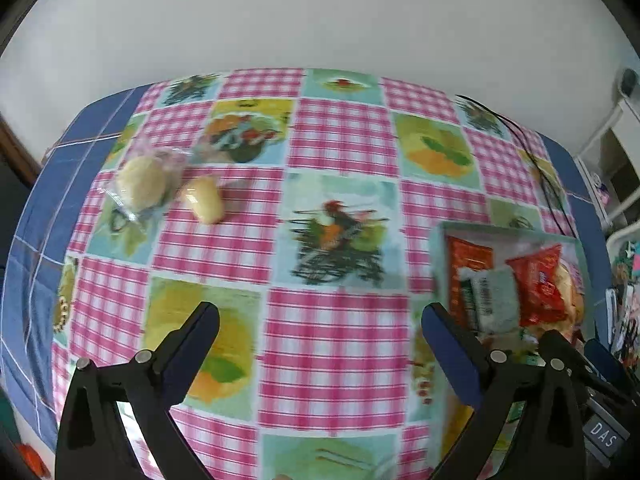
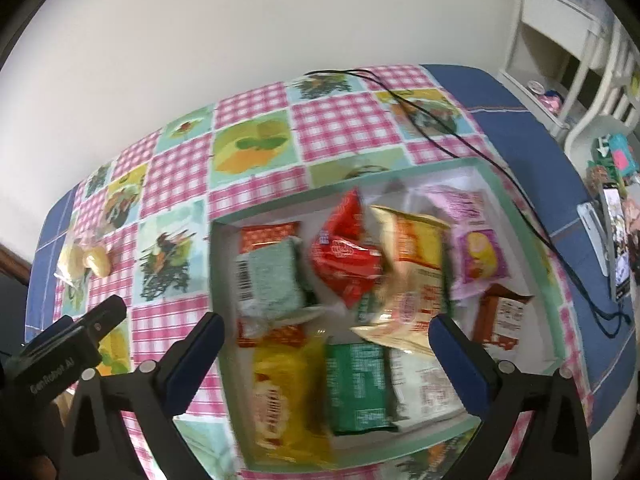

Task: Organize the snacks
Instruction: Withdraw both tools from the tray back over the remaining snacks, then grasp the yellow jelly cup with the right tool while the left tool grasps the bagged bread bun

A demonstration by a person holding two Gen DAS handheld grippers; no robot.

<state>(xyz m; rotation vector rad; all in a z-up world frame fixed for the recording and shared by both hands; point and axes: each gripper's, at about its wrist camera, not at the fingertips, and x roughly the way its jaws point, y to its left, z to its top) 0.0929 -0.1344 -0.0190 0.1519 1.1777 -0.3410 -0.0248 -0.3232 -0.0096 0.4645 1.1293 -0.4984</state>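
A shallow pale green box [image 2: 516, 216] on the patterned tablecloth holds several snack packets: red [image 2: 348, 256], yellow [image 2: 280, 396], green [image 2: 356, 384], pink [image 2: 476, 240] and others. My right gripper [image 2: 326, 344] hangs open above the box with nothing between its fingers. My left gripper [image 1: 320, 332] is open too, over bare cloth left of the box [image 1: 442, 264], and it shows at the left edge of the right wrist view [image 2: 100, 320]. Two pale yellow pastries in clear wrap [image 1: 144, 188] [image 1: 206, 200] lie at the far left of the table.
A black cable [image 2: 460, 136] runs across the far right of the table past the box. A phone [image 2: 618, 240] lies at the right edge. White shelving [image 2: 560, 52] stands beyond the table on the right, and a white wall is behind.
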